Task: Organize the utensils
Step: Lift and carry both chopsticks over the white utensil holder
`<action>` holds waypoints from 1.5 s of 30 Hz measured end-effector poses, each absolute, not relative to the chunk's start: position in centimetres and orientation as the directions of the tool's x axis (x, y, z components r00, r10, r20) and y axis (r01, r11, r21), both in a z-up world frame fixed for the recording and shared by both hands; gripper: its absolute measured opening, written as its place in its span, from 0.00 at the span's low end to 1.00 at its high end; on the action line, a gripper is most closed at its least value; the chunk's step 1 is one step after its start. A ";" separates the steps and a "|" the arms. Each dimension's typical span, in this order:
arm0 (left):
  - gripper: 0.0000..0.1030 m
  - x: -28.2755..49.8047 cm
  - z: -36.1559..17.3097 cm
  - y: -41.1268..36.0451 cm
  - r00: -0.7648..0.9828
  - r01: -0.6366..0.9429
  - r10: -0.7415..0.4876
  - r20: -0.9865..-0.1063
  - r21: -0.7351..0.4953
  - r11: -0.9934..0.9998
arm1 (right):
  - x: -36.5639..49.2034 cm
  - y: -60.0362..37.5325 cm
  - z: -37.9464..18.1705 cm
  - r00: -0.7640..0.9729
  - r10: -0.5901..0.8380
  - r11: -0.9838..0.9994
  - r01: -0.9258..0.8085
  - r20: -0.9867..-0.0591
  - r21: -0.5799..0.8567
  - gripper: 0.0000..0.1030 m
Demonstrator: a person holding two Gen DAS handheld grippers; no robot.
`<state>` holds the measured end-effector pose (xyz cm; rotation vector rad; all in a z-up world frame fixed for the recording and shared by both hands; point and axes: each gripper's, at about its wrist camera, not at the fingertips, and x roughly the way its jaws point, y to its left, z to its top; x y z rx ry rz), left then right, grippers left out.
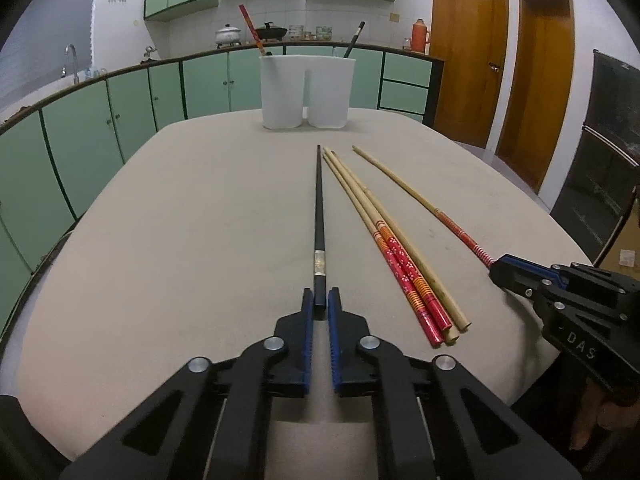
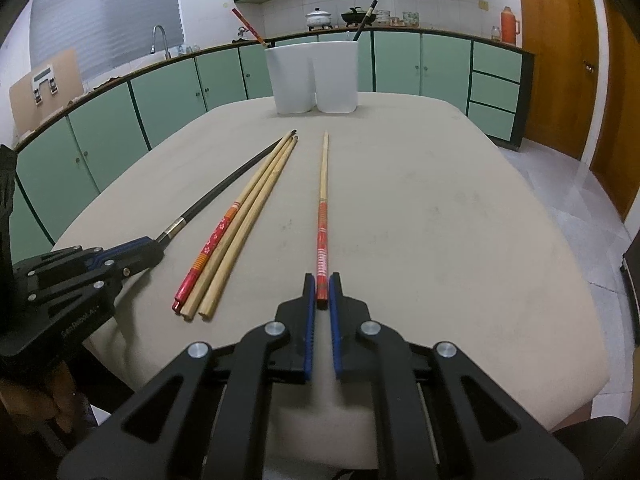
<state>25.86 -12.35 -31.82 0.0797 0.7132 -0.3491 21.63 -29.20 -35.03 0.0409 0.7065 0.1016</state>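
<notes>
A black chopstick (image 1: 319, 216) lies on the beige table (image 1: 180, 220), and my left gripper (image 1: 320, 302) is shut on its near end. My right gripper (image 2: 323, 286) is shut on the red end of a bamboo chopstick (image 2: 323, 184). Both chopsticks still rest on the table, pointing at the white two-compartment holder (image 1: 307, 92) at the far edge. Three chopsticks (image 1: 400, 256), two with red flowered ends and one plain, lie together between the grippers. The holder has a red chopstick (image 1: 250, 28) in its left compartment and a black one (image 1: 355, 40) in its right.
Green cabinets (image 1: 100, 128) with a counter, sink tap (image 1: 72, 60) and pots run behind the table. Wooden doors (image 1: 468, 60) stand at the right. A person's hand (image 2: 48, 400) holds the left gripper's handle.
</notes>
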 end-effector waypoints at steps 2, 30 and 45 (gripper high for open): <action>0.06 25.9 -31.8 -12.4 0.700 0.342 -0.292 -0.651 -0.053 0.938 | 21.7 -29.1 -35.1 0.758 0.101 0.995 -0.079 -0.645 0.064 0.07; 0.06 22.6 -21.1 -9.0 0.732 0.323 -0.311 -0.606 -0.093 0.942 | 17.1 -29.8 -21.8 0.860 0.130 0.991 -0.100 -0.493 0.086 0.05; 0.06 23.8 -14.7 -7.6 0.704 0.394 -0.381 -0.599 -0.117 0.912 | 18.9 -29.1 -15.7 0.863 0.174 0.983 -0.183 -0.474 0.029 0.05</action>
